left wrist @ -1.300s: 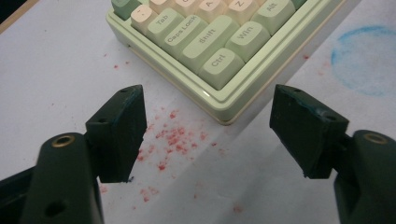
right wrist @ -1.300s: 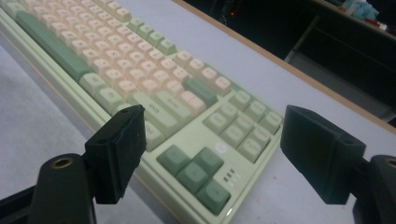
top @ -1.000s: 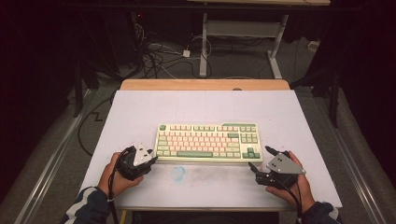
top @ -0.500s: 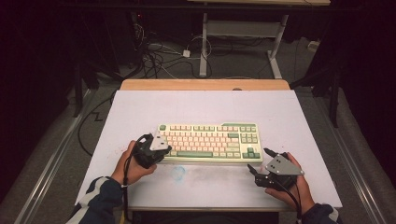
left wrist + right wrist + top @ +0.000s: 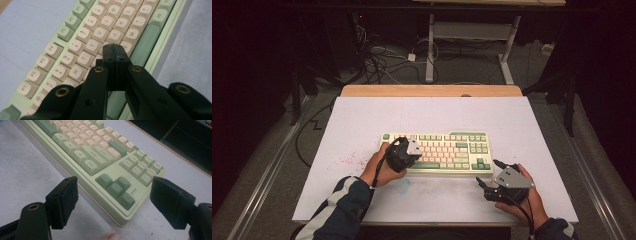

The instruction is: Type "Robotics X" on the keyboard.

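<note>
Our left tongs (image 5: 115, 53) are clenched on nothing, tip over the keyboard (image 5: 447, 150) mid-worktop (image 5: 362, 120); our right tongs (image 5: 113, 202) gape by its near right corner. We judge it rigid, fairly heavy, best gripped at its end edges, with free room all round.

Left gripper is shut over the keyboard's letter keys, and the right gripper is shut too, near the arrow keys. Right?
Not quite: the right gripper is open, its fingers standing apart in the right gripper view. The left gripper is shut over the keyboard.
</note>
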